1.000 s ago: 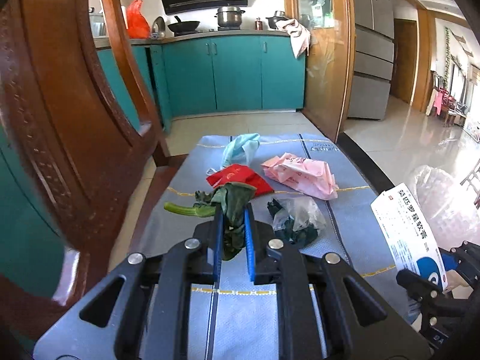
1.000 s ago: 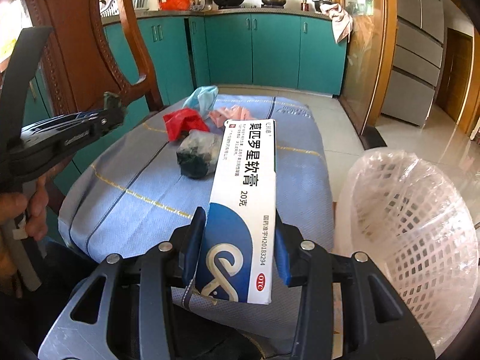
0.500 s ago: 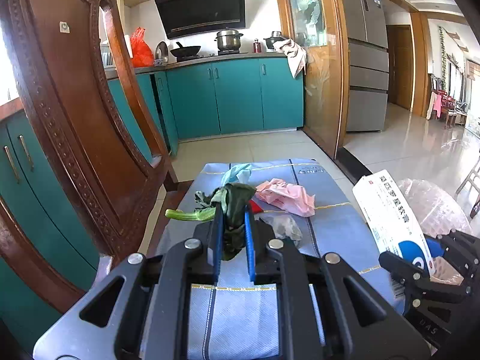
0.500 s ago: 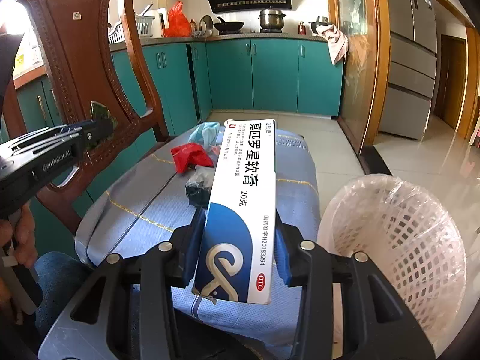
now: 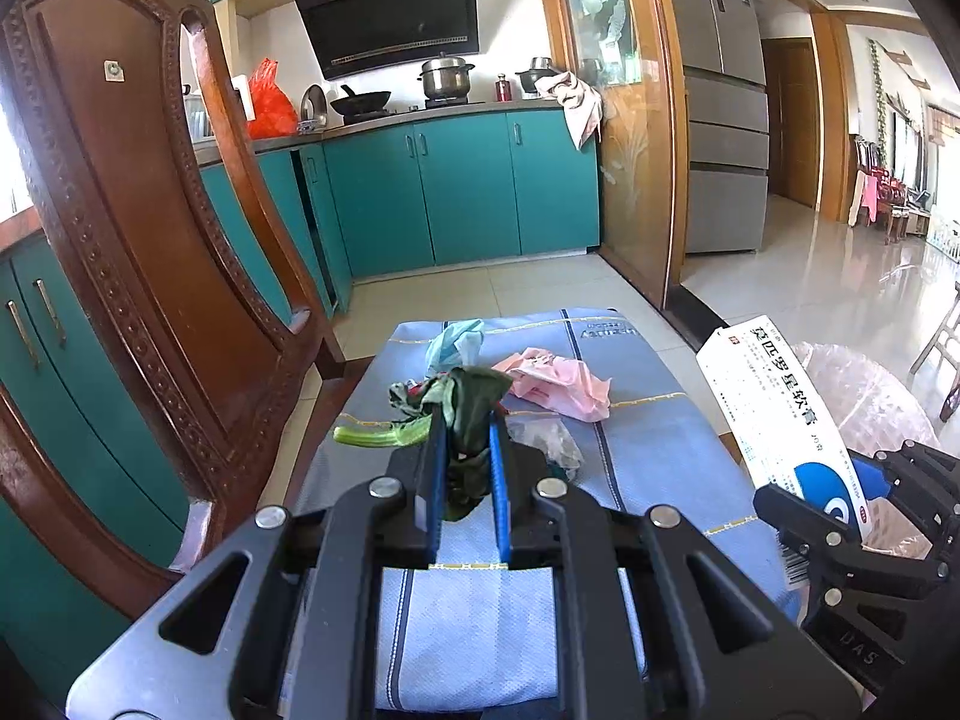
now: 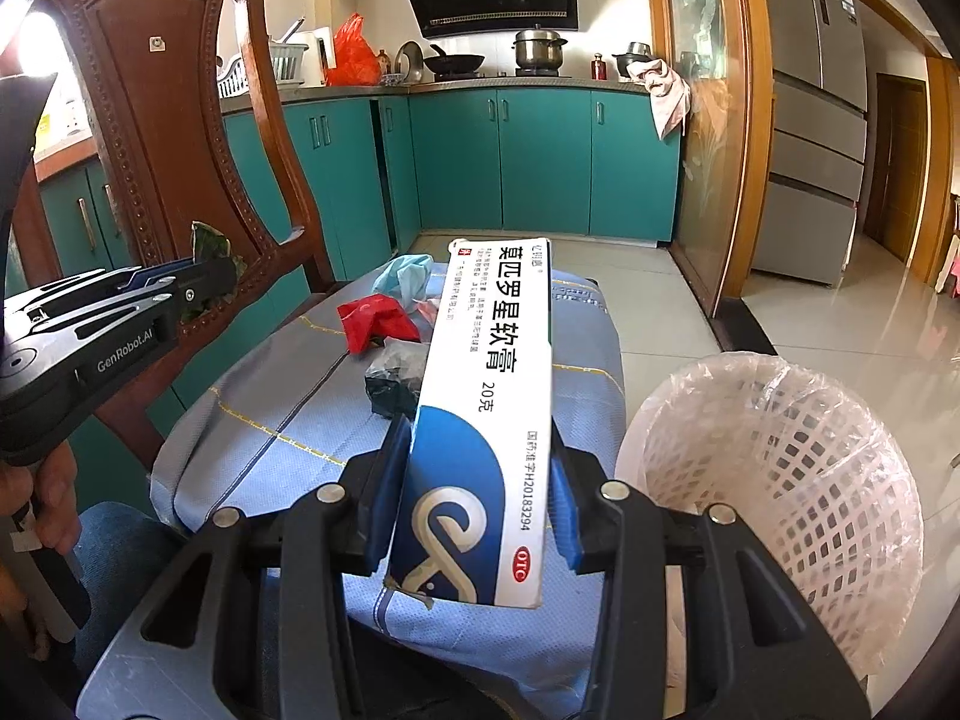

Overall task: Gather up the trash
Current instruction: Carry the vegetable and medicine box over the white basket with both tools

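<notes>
Two grippers are up off the blue cloth-covered table [image 5: 648, 450], each with something clamped in it. The left gripper [image 5: 467, 414] has its blue pads pressed tight on a wad of wilted green vegetable scraps [image 5: 471, 405], whose pale stalk sticks out to the left over the table's near-left edge. The right gripper [image 6: 474, 480] is partly closed on a long white-and-blue medicine box [image 6: 489, 396], gripped by its lower end so the box leans up and away over the cloth. Just beside the table's right edge stands a white mesh wastebasket [image 6: 840, 468] lined with clear plastic, its mouth open and unobstructed, with bare tiled floor beyond it. On the left a carved wooden chair [image 5: 138, 252] crowds close to the table, leaving little room on that side. Several pieces lie on the far half of the cloth: a light blue face mask [image 6: 405, 276] nearest the far edge, a red wrapper [image 6: 375, 321], a pink crumpled bag [image 5: 558, 381], and a clear bag with dark contents [image 6: 393, 381] closest to the grippers. Teal kitchen cabinets [image 5: 468, 186] stand well beyond, across open floor.
</notes>
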### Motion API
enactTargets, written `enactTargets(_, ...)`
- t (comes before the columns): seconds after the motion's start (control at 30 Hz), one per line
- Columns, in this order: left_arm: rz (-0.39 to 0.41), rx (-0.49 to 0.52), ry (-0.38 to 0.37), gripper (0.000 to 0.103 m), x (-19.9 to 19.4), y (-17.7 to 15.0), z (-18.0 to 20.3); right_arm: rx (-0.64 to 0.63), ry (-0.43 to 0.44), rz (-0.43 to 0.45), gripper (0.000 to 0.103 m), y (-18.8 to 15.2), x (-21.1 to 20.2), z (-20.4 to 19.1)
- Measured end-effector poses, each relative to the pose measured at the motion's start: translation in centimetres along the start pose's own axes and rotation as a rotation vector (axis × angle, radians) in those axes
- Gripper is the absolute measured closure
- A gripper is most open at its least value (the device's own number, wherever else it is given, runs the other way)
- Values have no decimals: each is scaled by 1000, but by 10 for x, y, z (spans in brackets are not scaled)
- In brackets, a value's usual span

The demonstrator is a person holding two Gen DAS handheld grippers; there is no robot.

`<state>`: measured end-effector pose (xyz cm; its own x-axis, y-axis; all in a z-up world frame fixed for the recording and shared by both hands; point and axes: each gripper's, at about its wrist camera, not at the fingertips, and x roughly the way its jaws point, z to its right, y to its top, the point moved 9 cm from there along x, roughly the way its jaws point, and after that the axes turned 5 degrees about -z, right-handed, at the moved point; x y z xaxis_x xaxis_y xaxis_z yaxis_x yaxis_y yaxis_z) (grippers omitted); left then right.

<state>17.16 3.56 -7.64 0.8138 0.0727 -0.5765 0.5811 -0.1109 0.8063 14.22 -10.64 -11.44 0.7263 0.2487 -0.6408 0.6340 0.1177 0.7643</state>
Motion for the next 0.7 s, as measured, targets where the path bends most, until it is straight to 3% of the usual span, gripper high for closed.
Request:
enactTargets(0.47,-13,26,-1,89,4,2,13,36,2,45,61,4,-13,24)
enactTargets(0.7,-54,66,-128,89,13,0,55,138,-105,76,61,-7,-44,112)
